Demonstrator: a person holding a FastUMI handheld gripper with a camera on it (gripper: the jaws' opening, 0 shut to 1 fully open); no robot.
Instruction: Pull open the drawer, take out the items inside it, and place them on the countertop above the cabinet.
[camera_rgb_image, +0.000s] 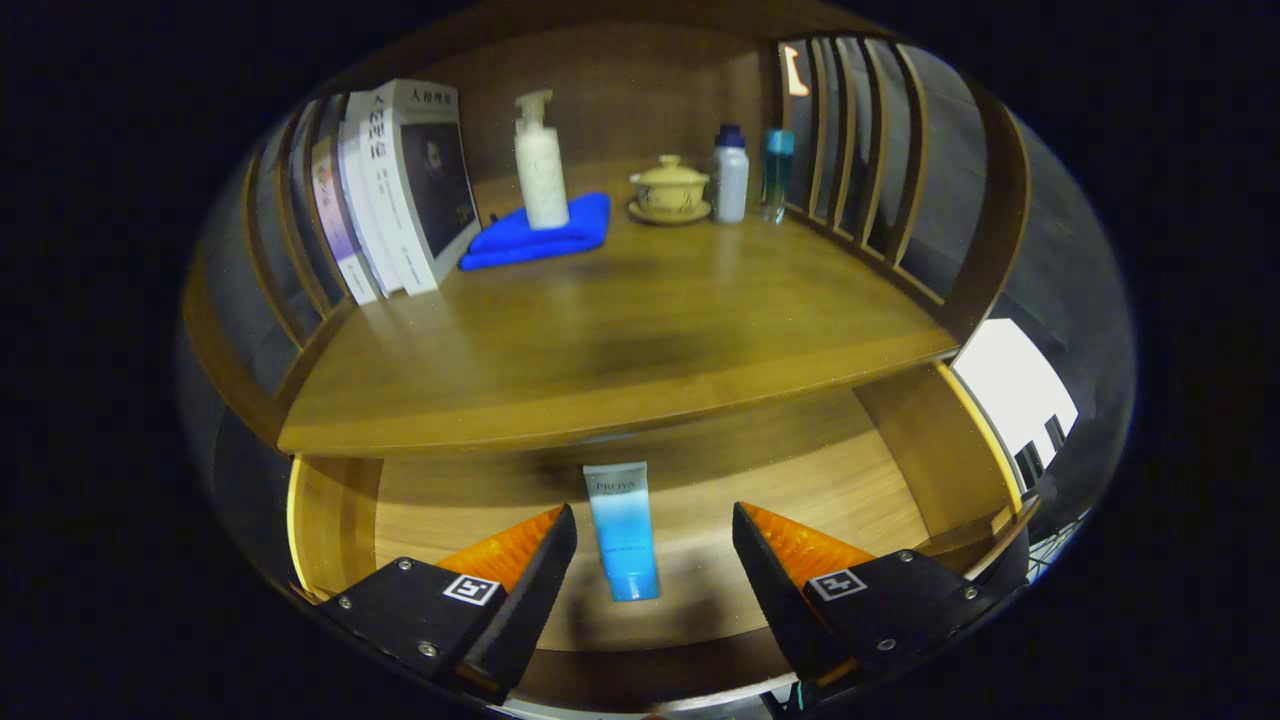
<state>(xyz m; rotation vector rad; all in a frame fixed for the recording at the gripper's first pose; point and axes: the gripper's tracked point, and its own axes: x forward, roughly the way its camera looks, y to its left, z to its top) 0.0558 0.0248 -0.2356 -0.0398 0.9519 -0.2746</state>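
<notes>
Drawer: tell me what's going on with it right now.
A person's handheld gripper hangs open over the pulled-out drawer. A blue tube lies flat on the drawer floor, between the fingers, not gripped. The countertop above already holds books, a pump bottle on a blue cloth, a lidded cup and two bottles.

Well beyond the fingers, a row of books (400, 190) leaned at the left. Next to them a white pump bottle (540, 165) stood on a folded blue cloth (540, 238). Further right were a lidded tea bowl (669, 188), a white bottle (732, 175) and a teal bottle (777, 172).
</notes>
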